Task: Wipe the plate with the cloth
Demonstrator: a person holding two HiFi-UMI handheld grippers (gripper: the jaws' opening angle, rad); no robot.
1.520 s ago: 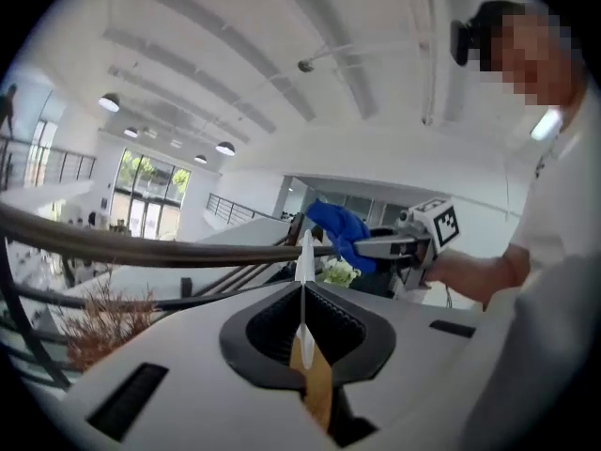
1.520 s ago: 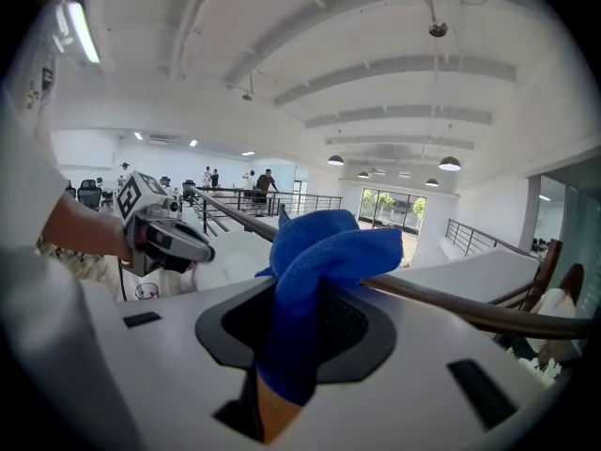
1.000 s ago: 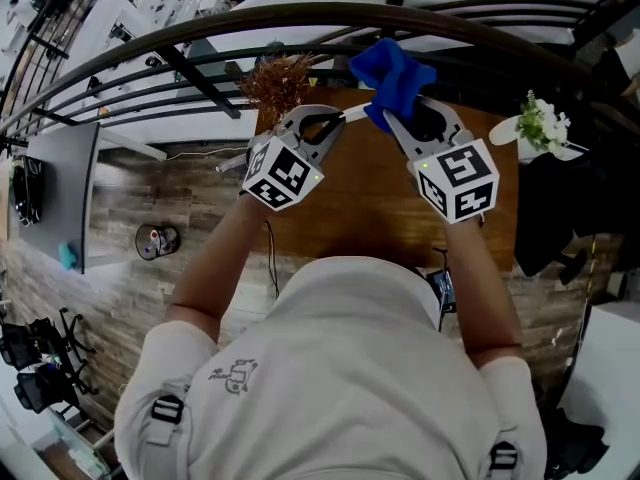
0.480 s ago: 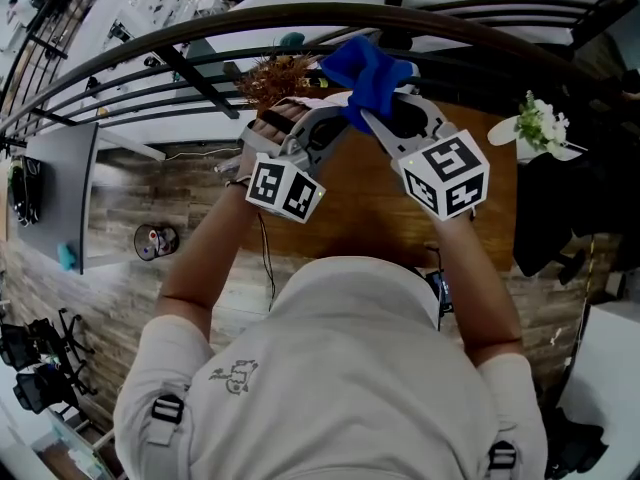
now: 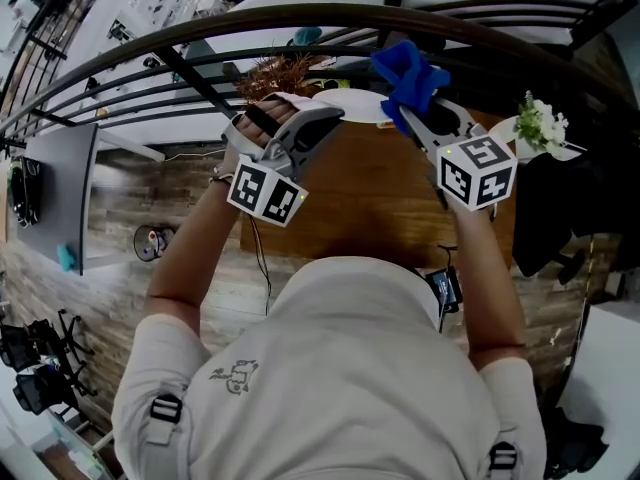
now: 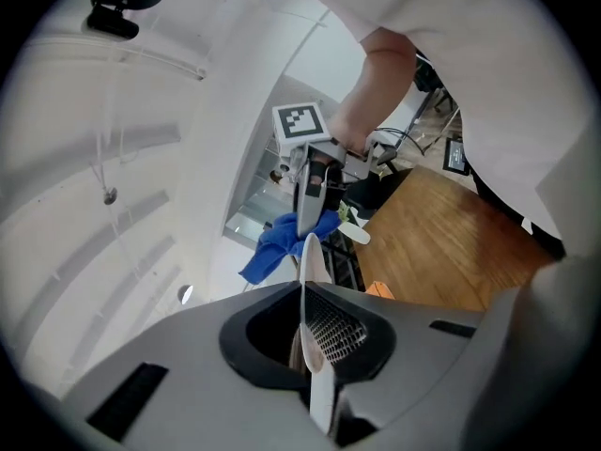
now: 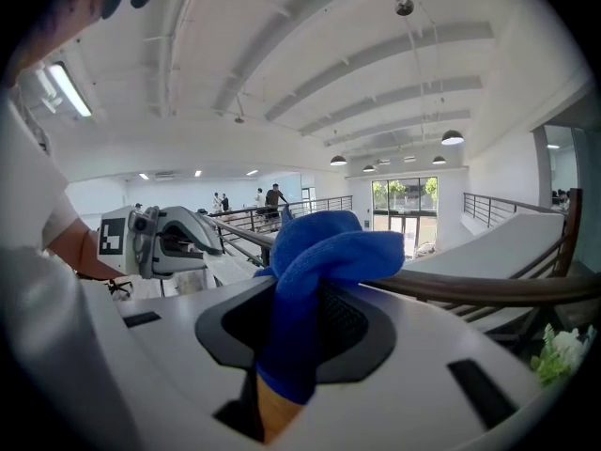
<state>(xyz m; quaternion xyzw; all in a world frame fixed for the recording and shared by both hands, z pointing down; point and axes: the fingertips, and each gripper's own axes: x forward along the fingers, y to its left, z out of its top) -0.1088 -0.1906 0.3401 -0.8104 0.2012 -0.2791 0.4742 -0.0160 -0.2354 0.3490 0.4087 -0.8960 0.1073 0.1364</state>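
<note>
Left gripper view, plate (image 6: 313, 256) edge-on, upright

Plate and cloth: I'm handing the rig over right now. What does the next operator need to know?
Left gripper: shut on the rim of the white plate, held up above the wooden table.
Right gripper: shut on the blue cloth, bunched up at its tip.
The cloth sits by the plate's edge opposite the left gripper; whether they touch can't be told.
Done: both things are picked up and brought together.
Left: rub the cloth across the plate's face. How much is already wiped cannot be told.
</note>
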